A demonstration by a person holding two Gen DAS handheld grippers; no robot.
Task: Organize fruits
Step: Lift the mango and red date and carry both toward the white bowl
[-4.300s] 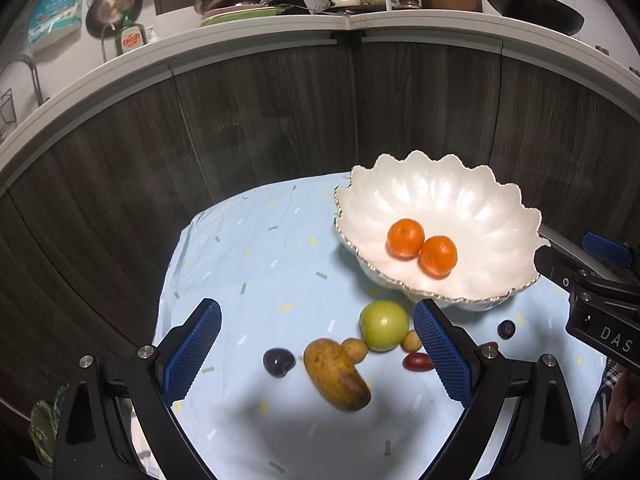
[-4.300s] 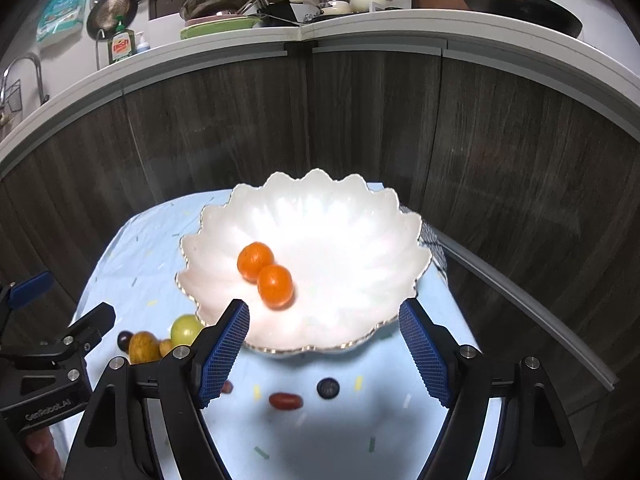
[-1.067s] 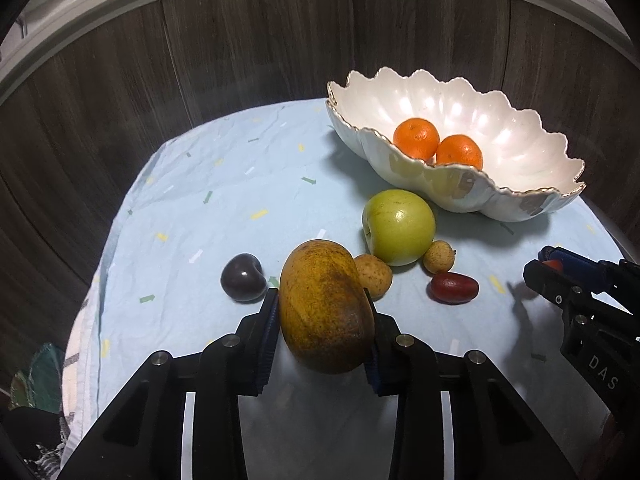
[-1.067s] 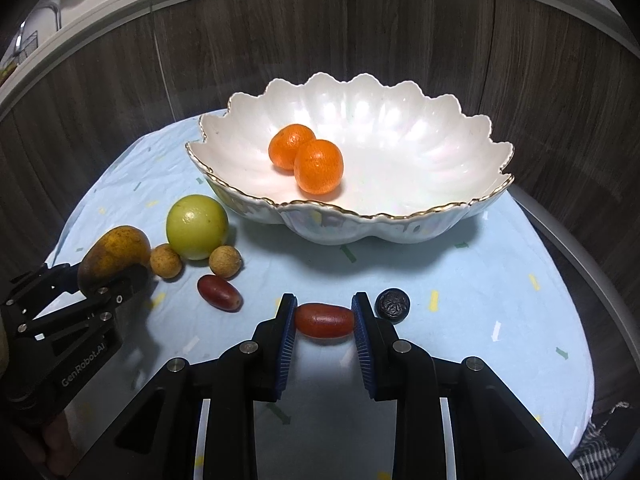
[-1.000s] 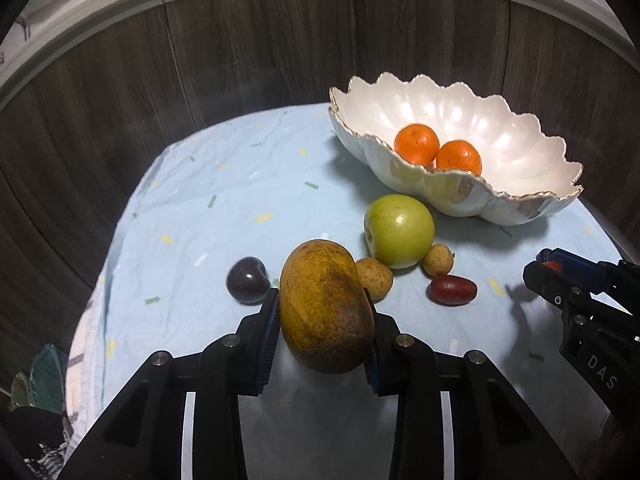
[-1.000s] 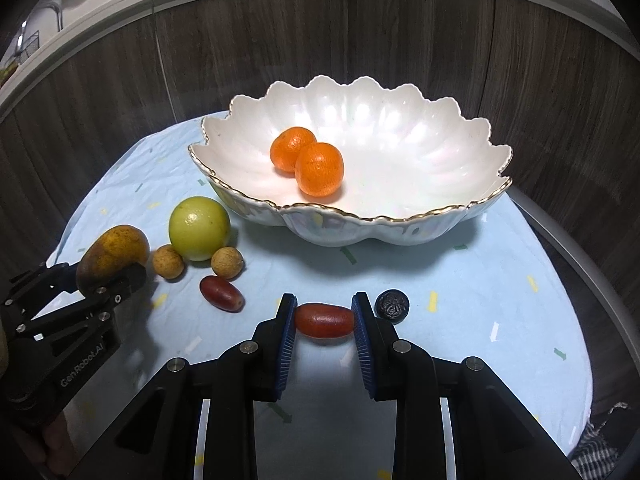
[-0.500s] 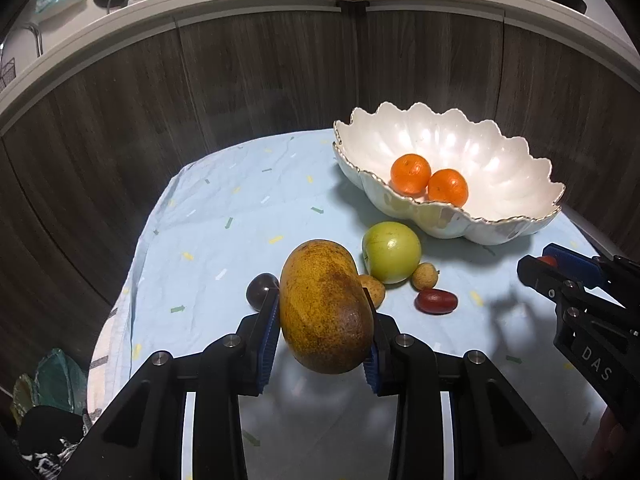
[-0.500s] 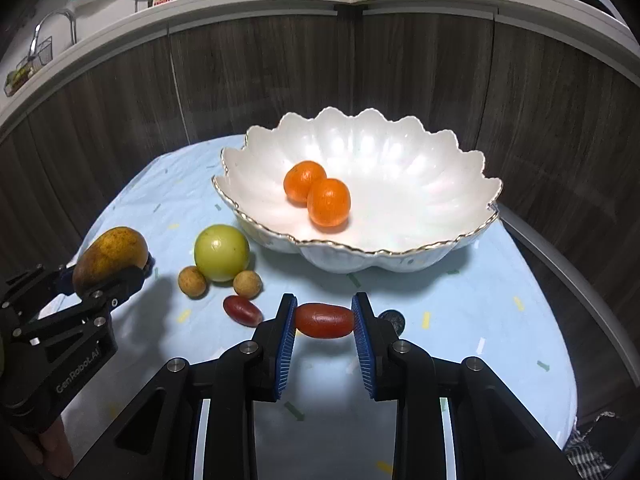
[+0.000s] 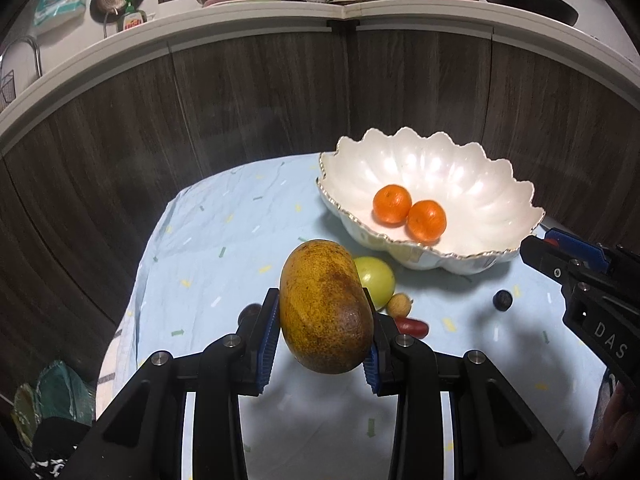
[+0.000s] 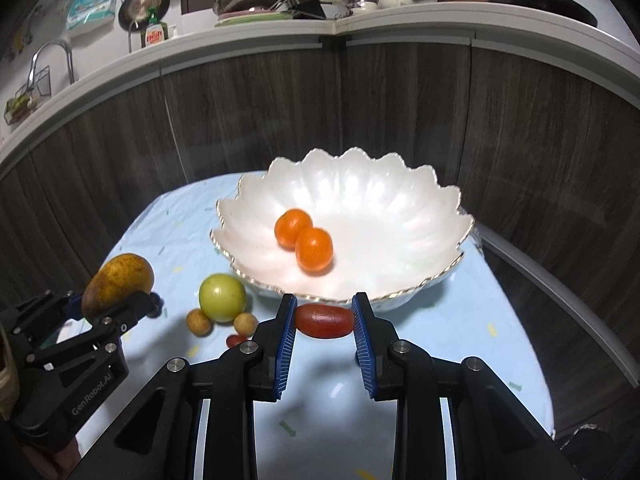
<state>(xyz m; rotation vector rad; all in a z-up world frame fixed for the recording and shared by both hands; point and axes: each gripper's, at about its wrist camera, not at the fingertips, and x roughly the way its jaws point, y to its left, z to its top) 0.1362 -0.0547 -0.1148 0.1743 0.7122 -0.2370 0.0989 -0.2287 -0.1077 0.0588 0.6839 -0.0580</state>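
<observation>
We note the left gripper (image 9: 322, 330) clamped on a speckled, matte mango (image 9: 325, 307) at lower centre; the right gripper (image 10: 324, 326) pinches a glossy red oval fruit (image 10: 325, 321) below the scalloped pearly bowl (image 10: 400, 216). A dark fruit (image 9: 249, 313) sits half hidden behind the left jaw.

A round table under a pale blue cloth (image 9: 224, 240) speckled with small coloured dashes carries everything. On the cloth stands a white scalloped bowl (image 10: 400, 216) with a gold rim. Just in front of it lies a green apple (image 10: 222, 297), with two small tan round fruits (image 10: 199, 322) touching or nearly touching it. A small red oblong fruit (image 9: 411, 325) lies beside these, a dark round fruit (image 9: 502, 300) well apart to the right, and what looks like a dark plum (image 9: 249, 314) sits half hidden on the left
</observation>
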